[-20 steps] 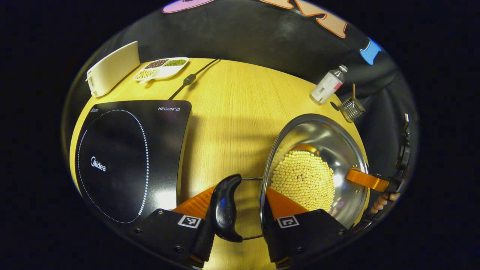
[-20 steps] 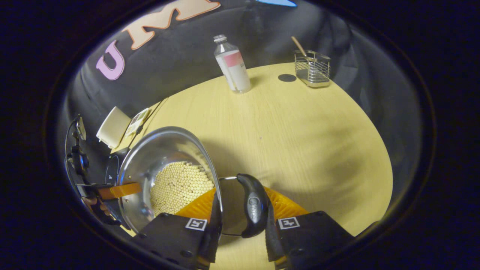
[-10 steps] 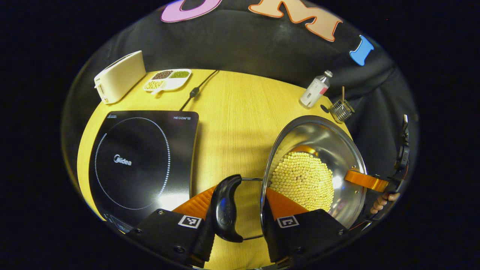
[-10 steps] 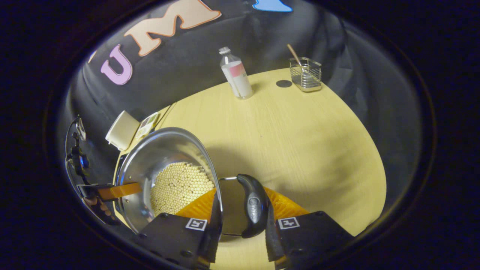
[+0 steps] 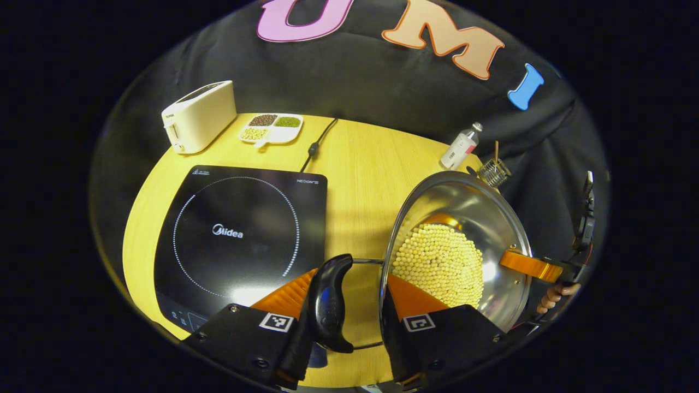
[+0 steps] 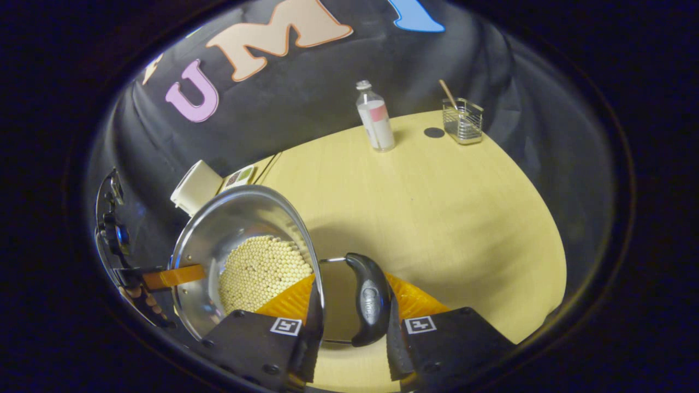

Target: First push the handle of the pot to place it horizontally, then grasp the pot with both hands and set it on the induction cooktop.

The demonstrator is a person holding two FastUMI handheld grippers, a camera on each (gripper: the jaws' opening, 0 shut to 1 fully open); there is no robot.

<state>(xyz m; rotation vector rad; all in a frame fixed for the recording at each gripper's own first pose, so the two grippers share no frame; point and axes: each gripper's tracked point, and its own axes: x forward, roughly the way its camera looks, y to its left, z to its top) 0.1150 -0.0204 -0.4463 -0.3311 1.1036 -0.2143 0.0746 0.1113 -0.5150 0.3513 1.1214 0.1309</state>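
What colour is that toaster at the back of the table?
The toaster is cream-white, seen best in the left gripper view.

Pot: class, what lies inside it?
The pot holds a layer of pale beans. They cover its floor; one orange finger hides the near edge.

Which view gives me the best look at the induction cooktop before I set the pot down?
The left gripper view: the induction cooktop lies almost whole on the table, ring and front panel visible, left of the pot. In the right gripper view the pot stands in front of where it would be, so I cannot make it out.
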